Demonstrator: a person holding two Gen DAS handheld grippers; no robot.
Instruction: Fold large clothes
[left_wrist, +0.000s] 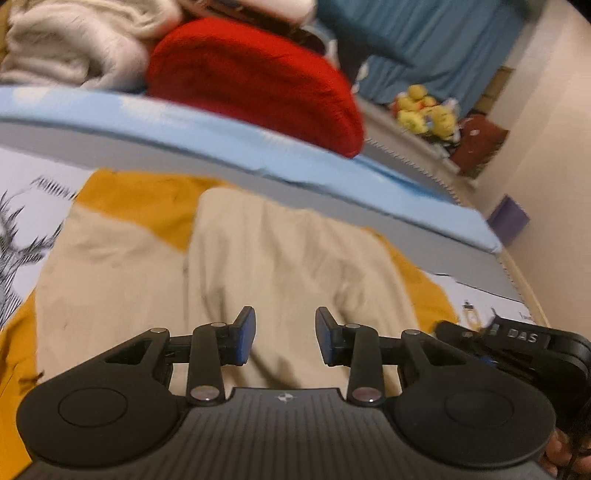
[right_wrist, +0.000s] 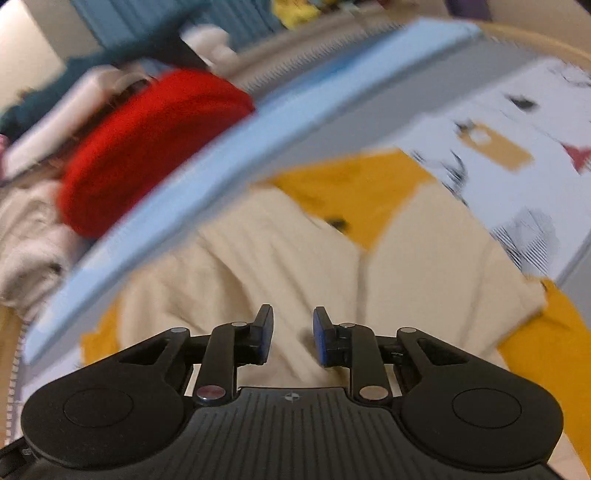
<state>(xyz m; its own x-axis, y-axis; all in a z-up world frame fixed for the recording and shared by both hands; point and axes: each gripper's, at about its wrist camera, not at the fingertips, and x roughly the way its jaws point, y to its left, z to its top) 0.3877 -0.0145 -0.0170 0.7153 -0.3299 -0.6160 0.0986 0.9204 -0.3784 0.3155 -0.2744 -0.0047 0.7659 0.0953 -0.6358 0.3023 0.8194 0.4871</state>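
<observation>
In the left wrist view, the left gripper (left_wrist: 284, 338) hangs over a cream garment (left_wrist: 258, 266) that lies partly folded on a mustard yellow cloth (left_wrist: 147, 201), on a bed sheet with black drawings (left_wrist: 22, 229). Its jaws stand part open and nothing is between them. The cream fabric looks soft, light and limp, so I judge it will sag and wrinkle when lifted; the best hold seems to be at a folded edge or a corner. At the right edge the other tool shows the letters "DAS" (left_wrist: 522, 336). Behind are a red cushion (left_wrist: 255, 85) and a pale blue bed edge (left_wrist: 258, 155). In the right wrist view, the right gripper (right_wrist: 293, 338) is also above the same cream garment (right_wrist: 258, 266), its jaws narrow but apart, holding nothing. This view is blurred and no writing can be read.
</observation>
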